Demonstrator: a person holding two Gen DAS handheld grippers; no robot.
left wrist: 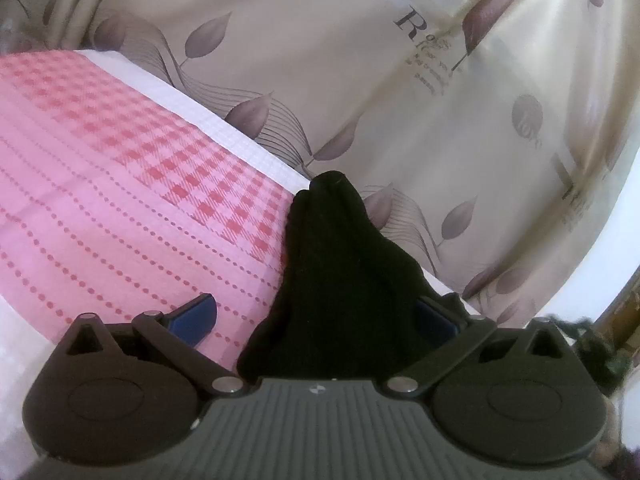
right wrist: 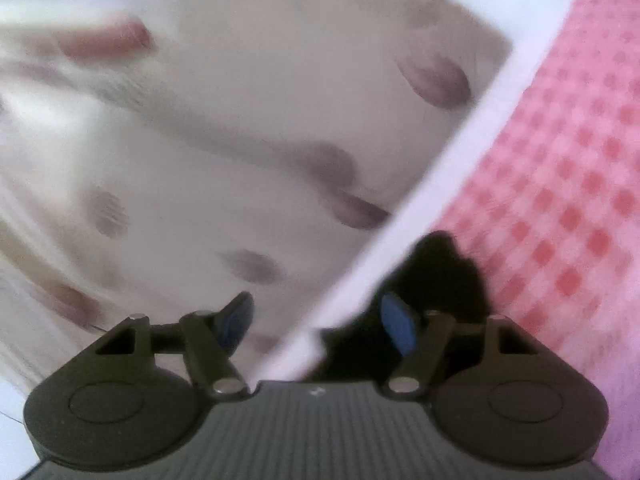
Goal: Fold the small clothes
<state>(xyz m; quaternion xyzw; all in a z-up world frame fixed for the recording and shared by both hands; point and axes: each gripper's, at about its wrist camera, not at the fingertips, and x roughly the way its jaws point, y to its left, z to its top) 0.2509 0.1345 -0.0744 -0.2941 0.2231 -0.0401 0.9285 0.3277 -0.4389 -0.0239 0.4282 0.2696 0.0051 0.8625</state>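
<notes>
**Black garment at the edge of the pink cloth**

I am looking down both grippers at a surface covered by a pink cloth (left wrist: 120, 168), part checked in red and part crossed by dotted red lines, with a white border (left wrist: 224, 128) running along its far edge. Beyond that edge a cream curtain (left wrist: 320, 60) printed with mauve leaves and some lettering is hanging and filling the background.

The black garment (left wrist: 340, 280) is lying bunched at the border of the cloth, rising to a peak in front of my left gripper (left wrist: 316, 312). Its blue-padded fingers (left wrist: 196, 316) are standing wide apart with the fabric heaped between them; the far pad is half buried in cloth.

My right gripper (right wrist: 320, 320) is spreading its fingers wide too, and the view is smearing badly; the dark fabric (right wrist: 444, 272) seems to be sitting just past its right pad, not pinched.
</notes>
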